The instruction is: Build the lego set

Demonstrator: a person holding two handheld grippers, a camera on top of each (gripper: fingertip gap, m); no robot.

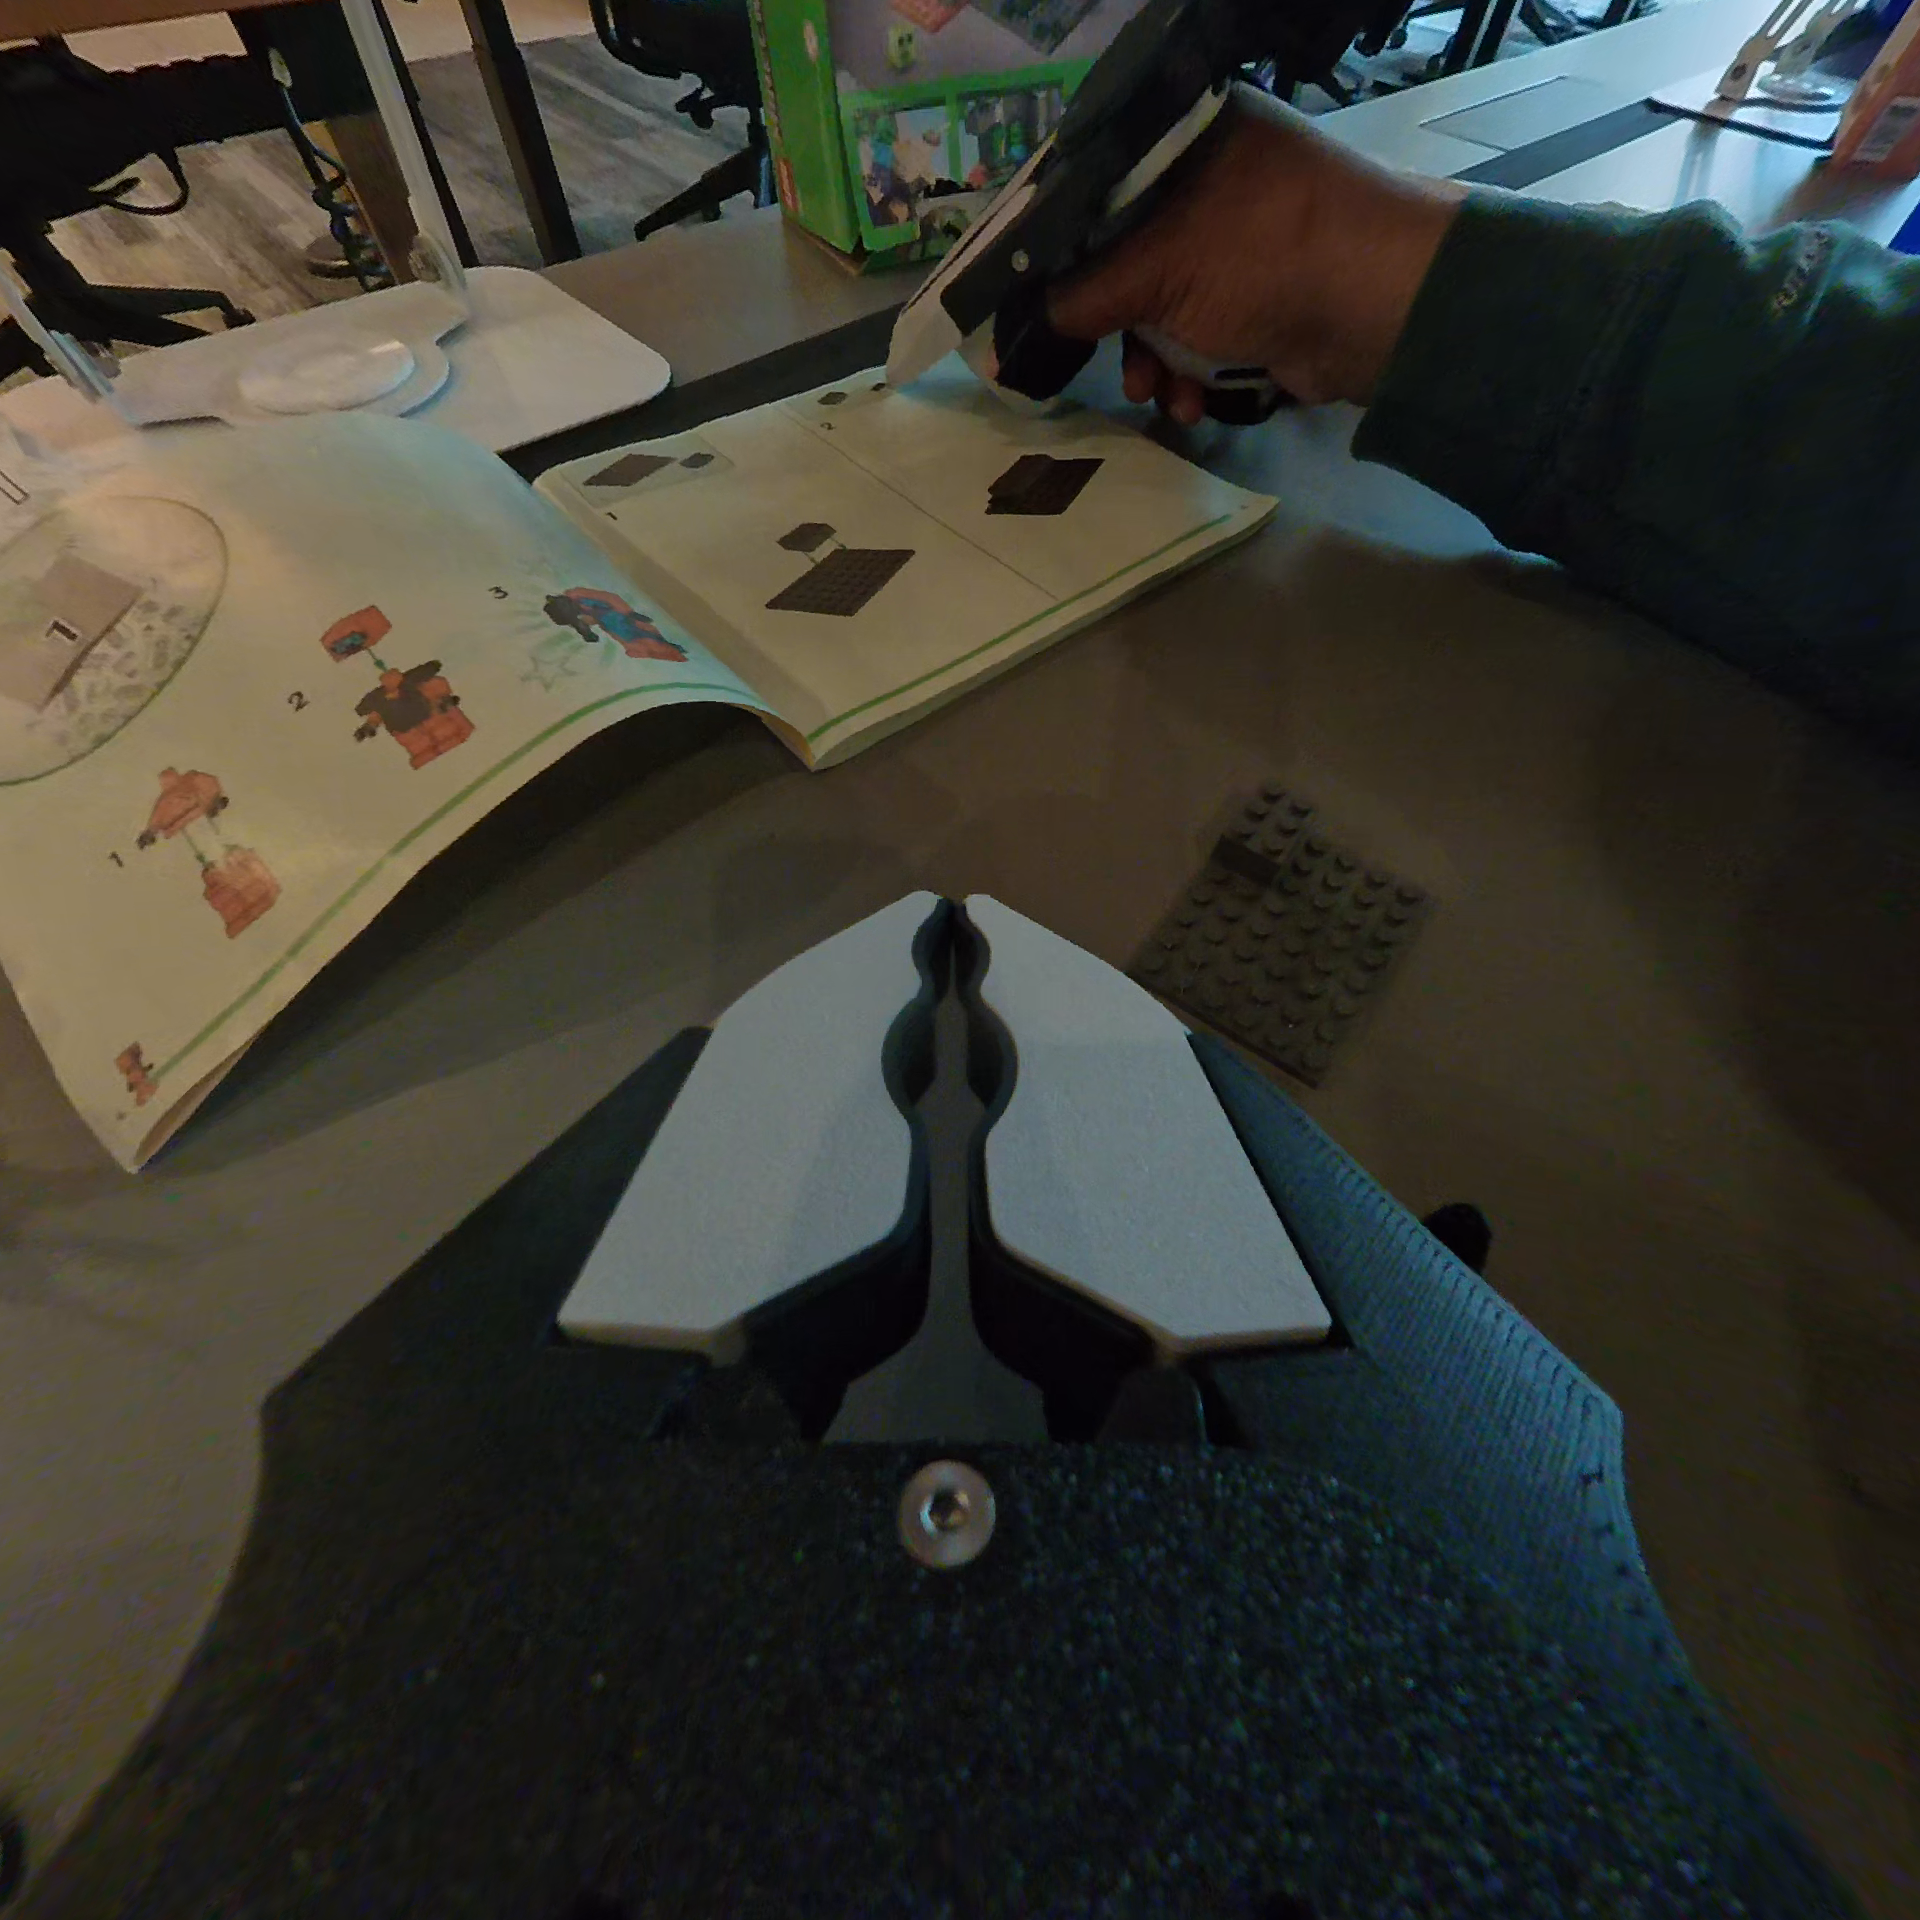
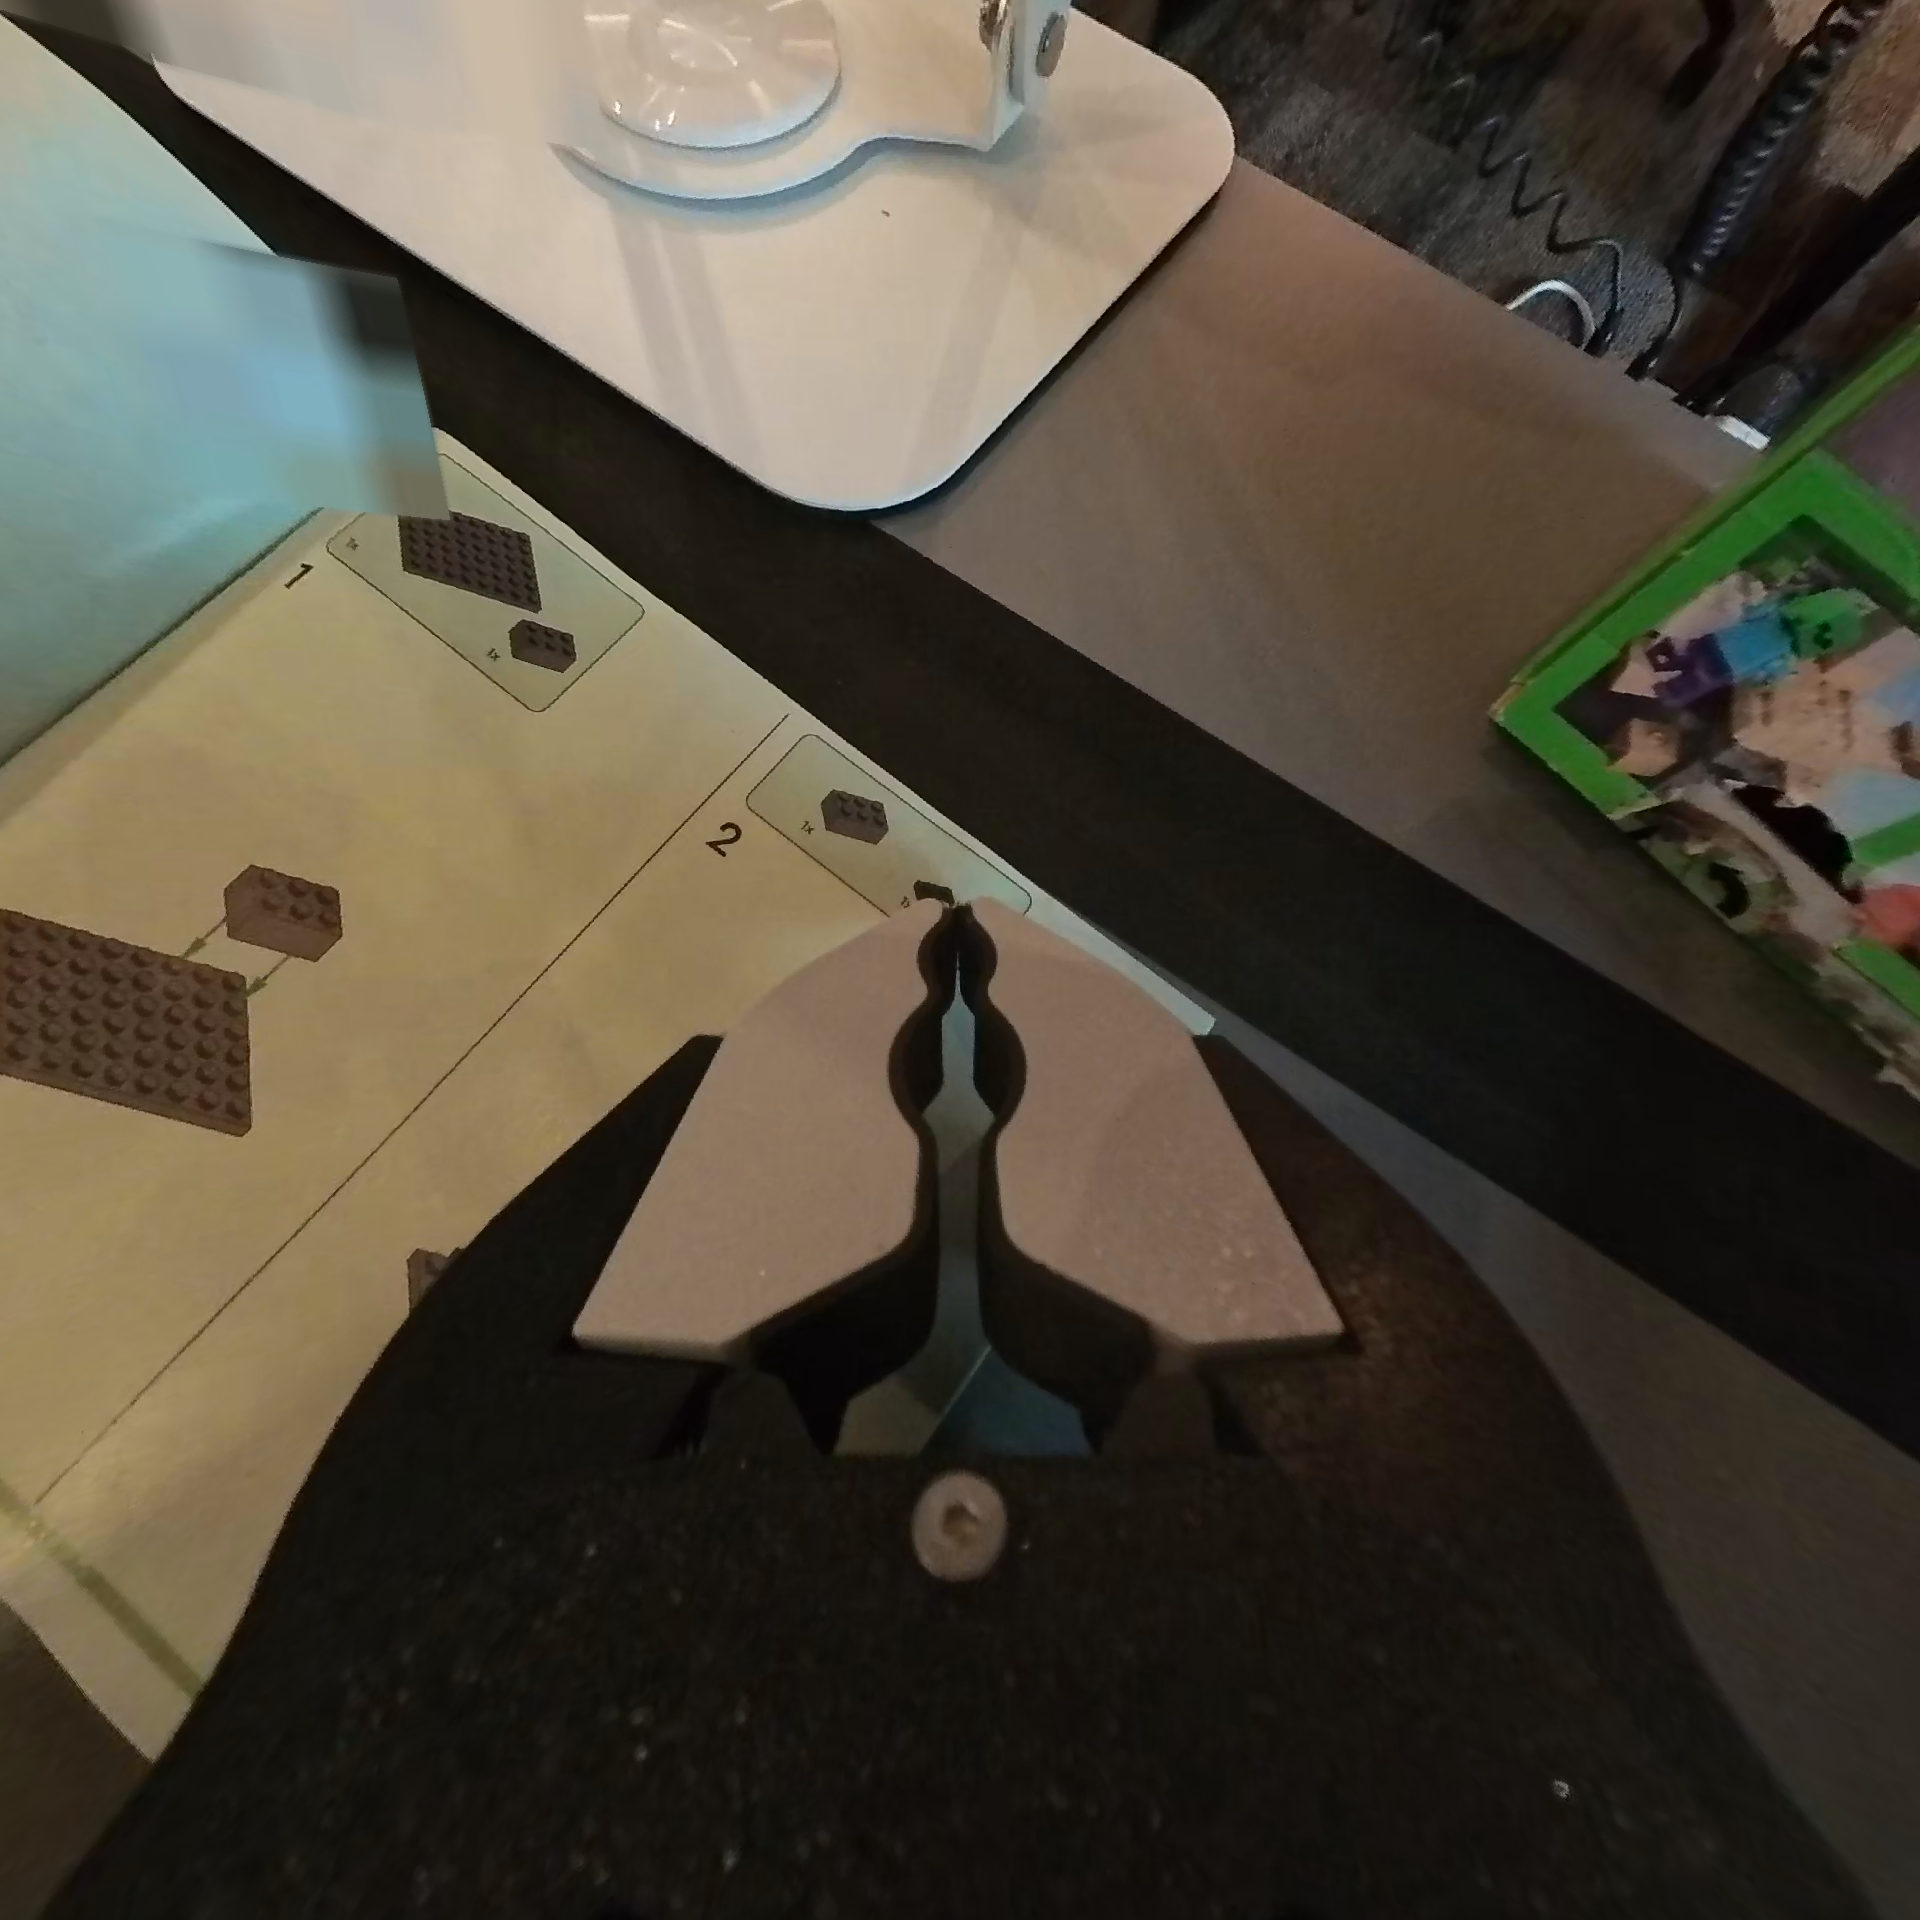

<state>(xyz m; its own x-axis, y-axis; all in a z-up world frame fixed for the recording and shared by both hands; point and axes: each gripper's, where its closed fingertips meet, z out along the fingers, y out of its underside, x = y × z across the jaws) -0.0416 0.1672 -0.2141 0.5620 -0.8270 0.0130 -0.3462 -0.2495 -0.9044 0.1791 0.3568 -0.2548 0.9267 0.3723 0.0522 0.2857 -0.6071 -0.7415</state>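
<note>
— Both tongs look alike: pale, matte finger plates with wavy black inner edges, set in a grainy black body with one silver screw. How do they stand?

— Left gripper (image 1: 957, 906) has its tips pressed together with nothing between them, hanging just above the grey table (image 1: 1455, 665). Right gripper (image 2: 958, 914) is also closed tip to tip; a tiny dark speck sits at the tips, too small to tell whether it is printed on the page or pinched.

— And the person's pose?

— In the left wrist view a hand (image 1: 1262, 270) in a dark green sleeve (image 1: 1662, 395) grips the right tool, tilted steeply down so its tips meet the far edge of the open instruction booklet (image 1: 894, 561).

— Where is the lego?

— A flat, dark grey studded baseplate (image 1: 1288, 925) lies on the table just right of the left tips, apart from them, with a small dark brick (image 1: 1245, 858) on its far corner. Beyond the booklet sit a glossy white rounded stand base (image 2: 810, 270) and a green set box (image 2: 1766, 748).
</note>
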